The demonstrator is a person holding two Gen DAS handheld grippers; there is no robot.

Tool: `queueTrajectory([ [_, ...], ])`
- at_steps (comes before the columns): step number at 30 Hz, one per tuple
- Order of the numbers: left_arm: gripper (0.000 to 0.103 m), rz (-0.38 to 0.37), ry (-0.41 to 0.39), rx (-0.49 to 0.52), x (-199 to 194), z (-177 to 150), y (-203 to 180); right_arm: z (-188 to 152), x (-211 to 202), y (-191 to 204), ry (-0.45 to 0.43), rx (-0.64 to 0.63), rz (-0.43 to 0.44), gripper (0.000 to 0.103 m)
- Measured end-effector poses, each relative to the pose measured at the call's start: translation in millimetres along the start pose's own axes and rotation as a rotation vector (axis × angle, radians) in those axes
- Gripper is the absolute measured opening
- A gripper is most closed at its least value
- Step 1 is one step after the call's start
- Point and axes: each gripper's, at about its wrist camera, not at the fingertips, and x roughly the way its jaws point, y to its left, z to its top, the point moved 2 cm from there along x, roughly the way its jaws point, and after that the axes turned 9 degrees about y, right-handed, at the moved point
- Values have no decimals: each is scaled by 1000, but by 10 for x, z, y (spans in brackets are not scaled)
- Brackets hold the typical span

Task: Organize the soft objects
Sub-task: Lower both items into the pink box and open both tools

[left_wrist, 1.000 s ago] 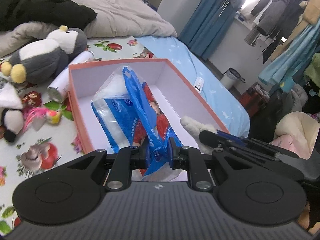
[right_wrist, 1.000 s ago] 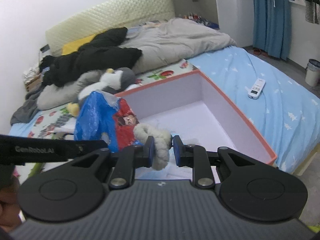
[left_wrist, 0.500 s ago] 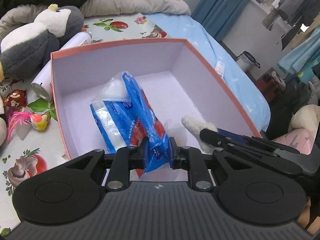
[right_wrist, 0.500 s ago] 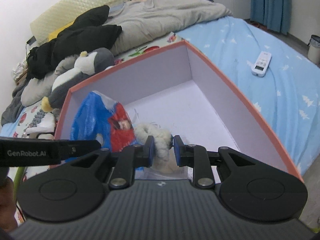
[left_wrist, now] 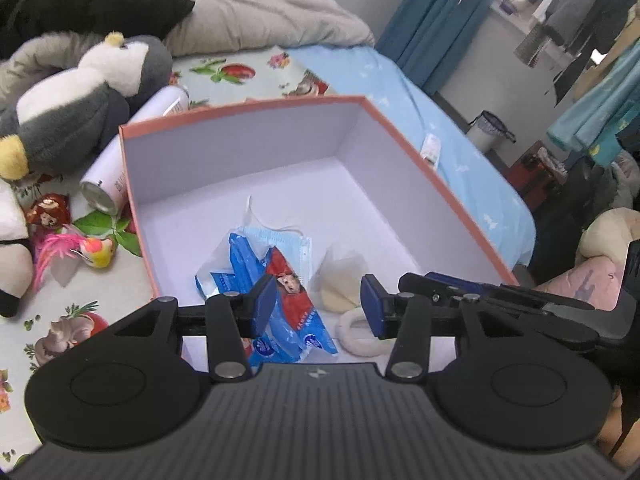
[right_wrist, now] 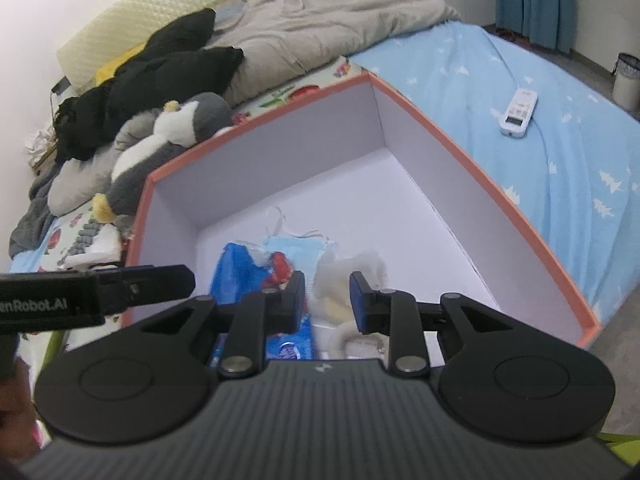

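Note:
An open orange-rimmed box (left_wrist: pixel 440 184) with a white inside stands on the bed; it also shows in the right wrist view (right_wrist: pixel 480 172). Inside it lie a blue plastic packet (left_wrist: pixel 288 320) with a blue face mask (left_wrist: pixel 280 240) and a white fluffy hair tie (left_wrist: pixel 356 336). The packet (right_wrist: pixel 236 272) and the fluffy tie (right_wrist: pixel 348 276) show in the right wrist view too. My left gripper (left_wrist: pixel 318 306) is open and empty above the packet. My right gripper (right_wrist: pixel 327 300) is open and empty above the fluffy tie.
A grey-and-white penguin plush (left_wrist: pixel 80 96) lies left of the box, with a white can (left_wrist: pixel 116 176), a pink feathered toy (left_wrist: pixel 80 248) and a small red packet (left_wrist: pixel 48 212). A white remote (right_wrist: pixel 518 110) lies on the blue sheet. Blankets and dark clothes are heaped behind.
Both grippers have opened. The blue packet and the fluffy tie have dropped out of the jaws and now lie on the box floor.

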Motion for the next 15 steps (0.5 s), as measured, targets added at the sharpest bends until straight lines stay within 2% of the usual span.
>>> queueTrajectory([
  [15, 52, -40, -153, 33, -1135, -573, -99, -413, -860, 489, -134, -51, 18, 29],
])
